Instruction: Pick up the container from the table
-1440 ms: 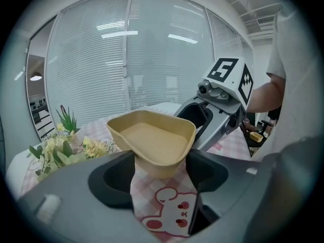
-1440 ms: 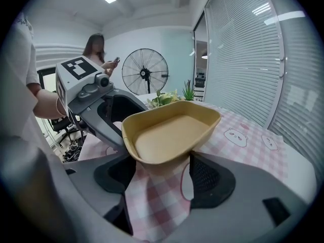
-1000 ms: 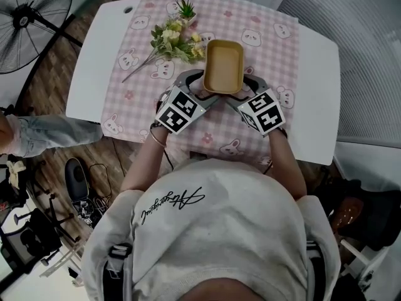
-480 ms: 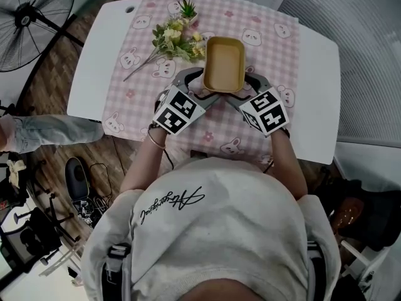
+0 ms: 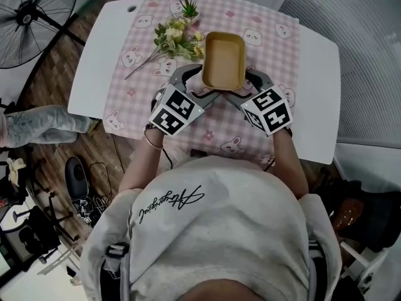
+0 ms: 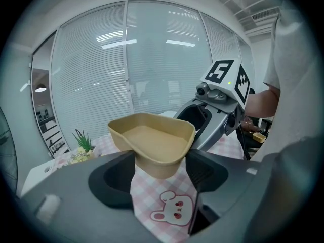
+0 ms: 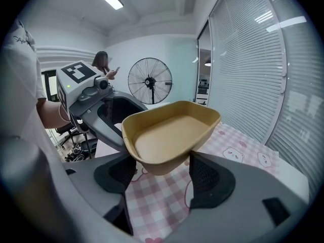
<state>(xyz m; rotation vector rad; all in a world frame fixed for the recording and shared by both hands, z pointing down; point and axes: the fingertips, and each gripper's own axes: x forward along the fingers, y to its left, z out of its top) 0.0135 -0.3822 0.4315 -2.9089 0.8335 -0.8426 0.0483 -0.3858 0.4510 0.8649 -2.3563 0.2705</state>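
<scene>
The tan, empty, rounded-rectangle container (image 5: pixel 223 61) hangs a little above the pink checked tablecloth (image 5: pixel 135 99), held from both near corners. My left gripper (image 5: pixel 195 83) is shut on its near left corner, and the left gripper view shows the container (image 6: pixel 152 142) wedged between that gripper's (image 6: pixel 159 175) dark pads. My right gripper (image 5: pixel 249 85) is shut on the near right corner. In the right gripper view the container (image 7: pixel 169 135) sits between that gripper's (image 7: pixel 162 175) pads, with the left gripper (image 7: pixel 98 108) across from it.
A bunch of flowers (image 5: pixel 173 39) and a small potted plant (image 5: pixel 187 8) lie just left of the container on the cloth. The white table (image 5: pixel 94 68) runs on at both sides. A standing fan (image 5: pixel 28 17) and a person's leg (image 5: pixel 37 121) are at the left.
Both grippers have risen together with the container between them, so it stands higher above the cloth. The leg at the left has shifted.
</scene>
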